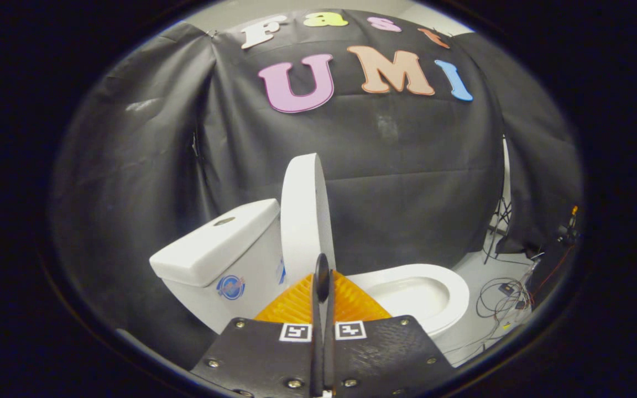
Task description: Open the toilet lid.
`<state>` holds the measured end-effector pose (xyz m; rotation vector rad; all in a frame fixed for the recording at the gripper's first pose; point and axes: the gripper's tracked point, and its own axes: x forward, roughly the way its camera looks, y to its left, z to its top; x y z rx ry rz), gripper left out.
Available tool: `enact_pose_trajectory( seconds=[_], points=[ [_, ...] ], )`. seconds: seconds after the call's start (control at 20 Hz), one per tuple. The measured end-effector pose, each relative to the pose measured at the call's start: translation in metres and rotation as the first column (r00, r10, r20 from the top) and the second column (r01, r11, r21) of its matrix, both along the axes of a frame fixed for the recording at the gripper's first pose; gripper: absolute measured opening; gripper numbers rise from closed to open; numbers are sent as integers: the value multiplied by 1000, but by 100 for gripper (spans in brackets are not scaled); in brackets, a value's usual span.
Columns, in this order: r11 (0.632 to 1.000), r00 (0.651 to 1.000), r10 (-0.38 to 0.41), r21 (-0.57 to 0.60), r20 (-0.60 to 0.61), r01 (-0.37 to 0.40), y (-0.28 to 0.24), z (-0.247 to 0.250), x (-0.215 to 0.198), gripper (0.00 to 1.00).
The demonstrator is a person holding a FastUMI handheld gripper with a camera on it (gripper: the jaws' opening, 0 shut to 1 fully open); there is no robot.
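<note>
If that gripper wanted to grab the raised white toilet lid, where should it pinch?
Probably the white toilet lid's thin upper rim, approached from the bowl side: it stands upright, edge-on, slim enough for two fingers. The gripper looks shut, empty.

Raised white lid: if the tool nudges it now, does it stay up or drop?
The white plastic toilet lid stands near upright against the white tank, so it would probably stay. It looks rigid and glossy, likely slippery. The tool, fingers closed together and gripping nothing, sits just before it.
</note>
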<state>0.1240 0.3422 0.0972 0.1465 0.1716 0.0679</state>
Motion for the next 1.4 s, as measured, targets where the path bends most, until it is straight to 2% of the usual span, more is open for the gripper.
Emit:
enact_pose_trajectory(
  seconds=[0.65,1.2,1.4],
  points=[
    [998,998,52,33,25,-53,27,-4,-4,2],
    [984,987,163,65,19,-163,51,-6,-7,2],
    [985,987,162,52,12,-163,46,-2,-11,3]
  ],
)
